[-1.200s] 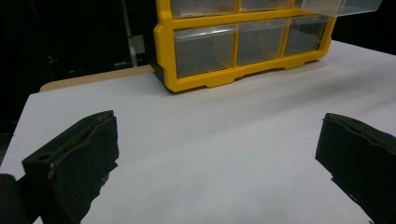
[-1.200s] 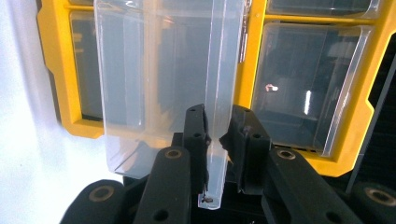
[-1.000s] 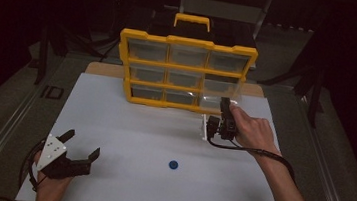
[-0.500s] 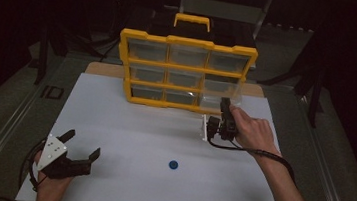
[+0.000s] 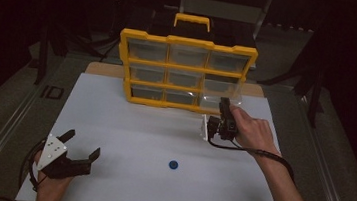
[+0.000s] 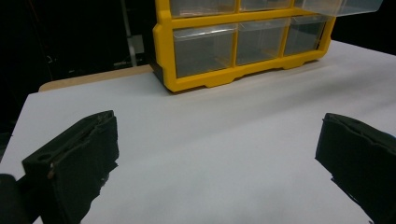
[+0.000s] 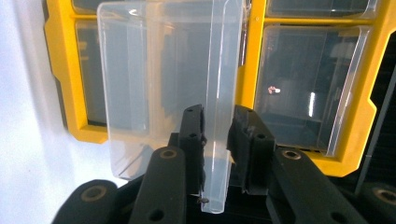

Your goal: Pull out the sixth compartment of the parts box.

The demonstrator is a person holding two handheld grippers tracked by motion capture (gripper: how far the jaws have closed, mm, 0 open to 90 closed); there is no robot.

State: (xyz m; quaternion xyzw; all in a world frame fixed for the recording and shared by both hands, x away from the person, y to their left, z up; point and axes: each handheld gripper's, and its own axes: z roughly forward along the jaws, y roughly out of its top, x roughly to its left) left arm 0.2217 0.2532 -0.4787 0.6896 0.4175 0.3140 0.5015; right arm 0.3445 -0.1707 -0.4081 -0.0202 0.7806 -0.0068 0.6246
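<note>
We see the right claw (image 5: 221, 116) rolled on its side at the organizer (image 5: 185, 73), forearm reaching in from lower right. Its jaws, just easing apart, straddle the front wall of a clear drawer (image 7: 173, 88), pulled partway out of the right column. Left claw (image 5: 80, 149) rests wide and empty near the table (image 5: 157, 189) corner.

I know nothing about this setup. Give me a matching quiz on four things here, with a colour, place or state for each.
Things:
1. organizer
2. clear drawer
3. blue disc
4. left tool

Descriptions:
A. lies flat on the white sheet
B. has a yellow frame
C. open, with nothing between its jaws
D. sticks partly out of its slot

Pairs: 1-B, 2-D, 3-A, 4-C
</note>
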